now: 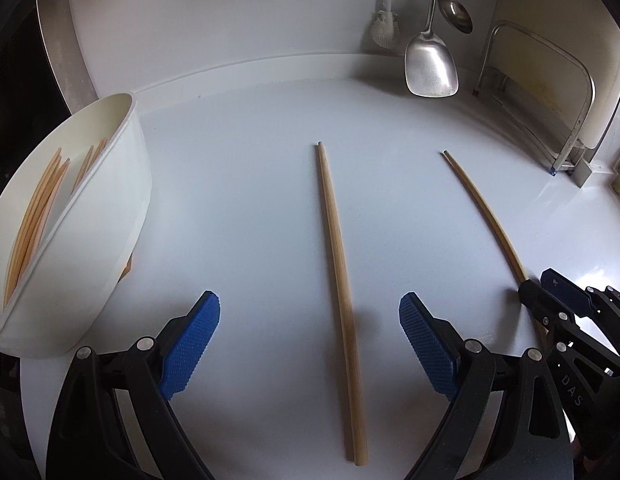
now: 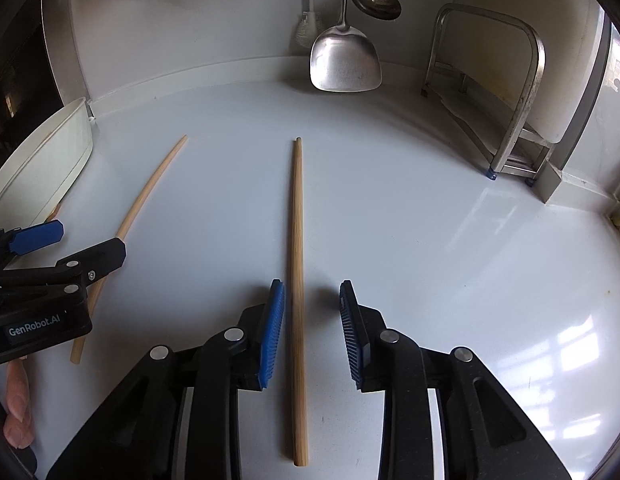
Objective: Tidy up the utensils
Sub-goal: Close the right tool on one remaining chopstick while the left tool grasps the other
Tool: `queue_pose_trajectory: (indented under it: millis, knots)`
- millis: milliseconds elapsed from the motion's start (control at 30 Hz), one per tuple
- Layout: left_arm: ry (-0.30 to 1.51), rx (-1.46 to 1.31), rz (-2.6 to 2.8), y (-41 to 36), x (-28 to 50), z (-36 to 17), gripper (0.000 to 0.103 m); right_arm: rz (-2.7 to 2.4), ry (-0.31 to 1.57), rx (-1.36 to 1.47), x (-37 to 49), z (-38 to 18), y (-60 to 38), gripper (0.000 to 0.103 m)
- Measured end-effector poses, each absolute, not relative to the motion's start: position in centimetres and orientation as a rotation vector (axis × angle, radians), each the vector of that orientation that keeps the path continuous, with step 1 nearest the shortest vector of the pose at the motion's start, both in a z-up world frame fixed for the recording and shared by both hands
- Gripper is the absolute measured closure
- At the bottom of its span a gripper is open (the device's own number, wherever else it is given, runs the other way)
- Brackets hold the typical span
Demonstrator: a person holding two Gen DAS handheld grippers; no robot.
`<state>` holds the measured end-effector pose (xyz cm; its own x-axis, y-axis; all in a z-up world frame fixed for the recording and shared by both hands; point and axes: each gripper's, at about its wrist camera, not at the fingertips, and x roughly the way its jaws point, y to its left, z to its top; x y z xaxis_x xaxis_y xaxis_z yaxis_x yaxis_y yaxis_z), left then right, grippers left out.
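"GenRobot.AI" in pale letters on black body of left gripper [image 2: 76, 246], seen in right wrist view. "DAS" in pale letters, running sideways, on black body of right gripper [image 1: 549, 286], seen in left wrist view. Nothing else legible.

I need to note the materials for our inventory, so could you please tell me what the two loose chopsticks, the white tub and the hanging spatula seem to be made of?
The chopsticks look like bare bamboo or wood: tan, matte, fine lengthwise grain. The white tub is probably plastic: smooth, thin-walled, faint sheen. The spatula looks like brushed steel: grey, dull reflections.
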<state>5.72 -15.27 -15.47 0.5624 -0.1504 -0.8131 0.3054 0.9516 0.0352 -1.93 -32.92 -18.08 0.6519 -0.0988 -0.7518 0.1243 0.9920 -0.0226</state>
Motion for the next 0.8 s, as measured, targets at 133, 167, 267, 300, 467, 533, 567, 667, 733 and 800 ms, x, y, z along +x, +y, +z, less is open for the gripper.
queue_pose_trajectory:
  millis: [133, 167, 267, 300, 467, 533, 567, 667, 733, 800]
  knots:
    - [0.944, 0.188, -0.266, -15.5, 5.8, -15.9, 0.013, -0.107, 0.850, 0.017, -1.9, -18.2, -32.5, 0.075]
    - [0.950, 0.186, -0.265, -15.5, 5.9, -16.0, 0.013, -0.101, 0.848, 0.018, -1.9, -18.2, -32.4, 0.075]
    - [0.971, 0.176, -0.265, -15.4, 6.2, -16.5, 0.013, -0.088, 0.846, 0.015, -1.9, -18.3, -32.2, 0.075]
    - [0.972, 0.167, -0.268, -15.3, 6.1, -16.6, 0.013, -0.086, 0.845, 0.017, -2.0, -18.3, -32.2, 0.075]
    - [0.957, 0.159, -0.286, -15.3, 5.8, -16.4, 0.030, -0.078, 0.842, 0.011, -2.1, -18.3, -31.8, 0.079]
    - [0.948, 0.172, -0.309, -15.7, 5.5, -16.1, 0.049, -0.075, 0.841, 0.004, -2.3, -18.4, -31.6, 0.084]
    - [0.947, 0.179, -0.320, -15.9, 5.3, -16.0, 0.061, -0.074, 0.841, 0.000, -2.3, -18.4, -31.5, 0.087]
    - [0.944, 0.194, -0.346, -16.7, 4.9, -15.9, 0.085, -0.069, 0.844, -0.010, -2.3, -18.4, -31.1, 0.095]
    - [0.945, 0.203, -0.354, -16.7, 4.5, -15.7, 0.095, -0.068, 0.847, -0.007, -2.1, -18.3, -31.1, 0.096]
    - [0.952, 0.204, -0.363, -16.7, 4.4, -15.7, 0.096, -0.064, 0.852, 0.009, -2.0, -18.3, -31.3, 0.097]
